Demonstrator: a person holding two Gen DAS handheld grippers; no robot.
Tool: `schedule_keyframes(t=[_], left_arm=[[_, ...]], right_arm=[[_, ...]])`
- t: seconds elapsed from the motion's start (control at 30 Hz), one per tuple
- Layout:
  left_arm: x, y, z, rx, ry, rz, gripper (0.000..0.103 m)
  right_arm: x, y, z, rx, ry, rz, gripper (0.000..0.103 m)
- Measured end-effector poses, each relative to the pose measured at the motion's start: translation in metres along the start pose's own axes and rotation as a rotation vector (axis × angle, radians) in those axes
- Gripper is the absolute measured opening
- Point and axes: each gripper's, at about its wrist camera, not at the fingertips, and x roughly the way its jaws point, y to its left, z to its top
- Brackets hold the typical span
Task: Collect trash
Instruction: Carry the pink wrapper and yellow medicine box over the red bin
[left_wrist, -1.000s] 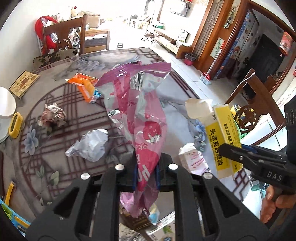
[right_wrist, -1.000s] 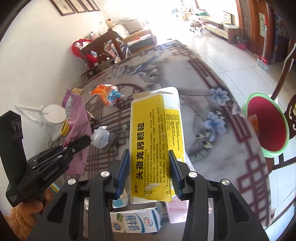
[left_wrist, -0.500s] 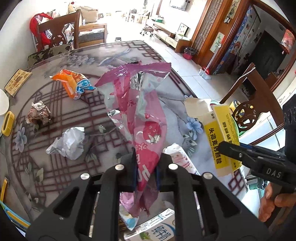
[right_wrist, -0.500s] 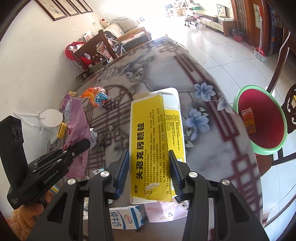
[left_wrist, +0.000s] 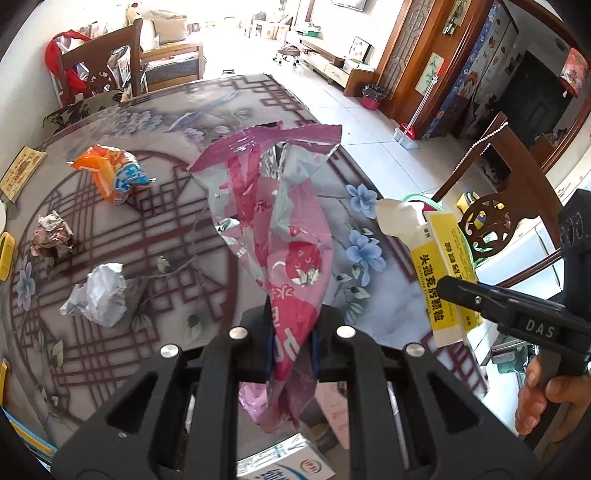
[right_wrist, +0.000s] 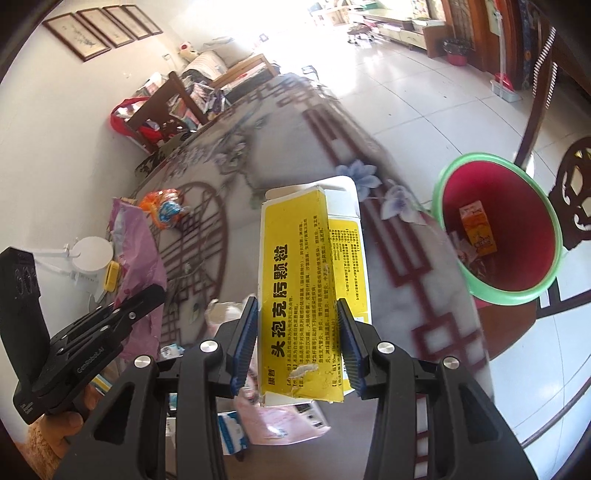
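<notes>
Milk carton (left_wrist: 284, 463) cut off by bottom edge. Far desk (right_wrist: 280, 122) motion-blurred. Bin (right_wrist: 498, 295) contents beside orange box (right_wrist: 478, 229) indistinct. Pink wrapper (left_wrist: 291, 258) bottom end hidden behind fingers (left_wrist: 267, 343).

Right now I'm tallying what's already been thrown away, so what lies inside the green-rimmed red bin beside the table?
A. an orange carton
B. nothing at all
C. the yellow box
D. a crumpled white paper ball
A: the right wrist view shows an orange carton lying inside the bin, while the yellow box is gripped in the right tongs.
</notes>
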Motion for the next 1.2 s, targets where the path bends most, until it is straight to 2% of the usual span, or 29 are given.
schedule_keyframes(t=[0.27, 0.57, 0.73, 0.77, 0.83, 0.97, 1.2], left_arm=[[0.013, -0.024, 0.008, 0.014, 0.010, -0.005, 0.014], [0.027, -0.054, 0.018, 0.031, 0.035, 0.012, 0.014], [0.037, -0.077, 0.028, 0.047, 0.054, -0.012, 0.014], [0.040, -0.086, 0.032, 0.063, 0.059, -0.020, 0.014], [0.046, -0.101, 0.040, 0.099, 0.059, -0.028, 0.014], [0.066, -0.146, 0.057, 0.184, 0.067, -0.082, 0.014], [0.114, -0.223, 0.073, 0.327, 0.132, -0.188, 0.014]], right_arm=[[-0.018, -0.053, 0.017, 0.072, -0.035, -0.056, 0.041], [-0.033, -0.142, 0.038, 0.201, -0.071, -0.168, 0.041], [-0.032, -0.173, 0.047, 0.238, -0.076, -0.181, 0.044], [-0.032, -0.178, 0.049, 0.246, -0.079, -0.183, 0.055], [-0.034, -0.189, 0.052, 0.274, -0.095, -0.188, 0.069], [-0.037, -0.203, 0.054, 0.291, -0.090, -0.179, 0.068], [-0.056, -0.229, 0.043, 0.369, -0.115, -0.184, 0.068]])
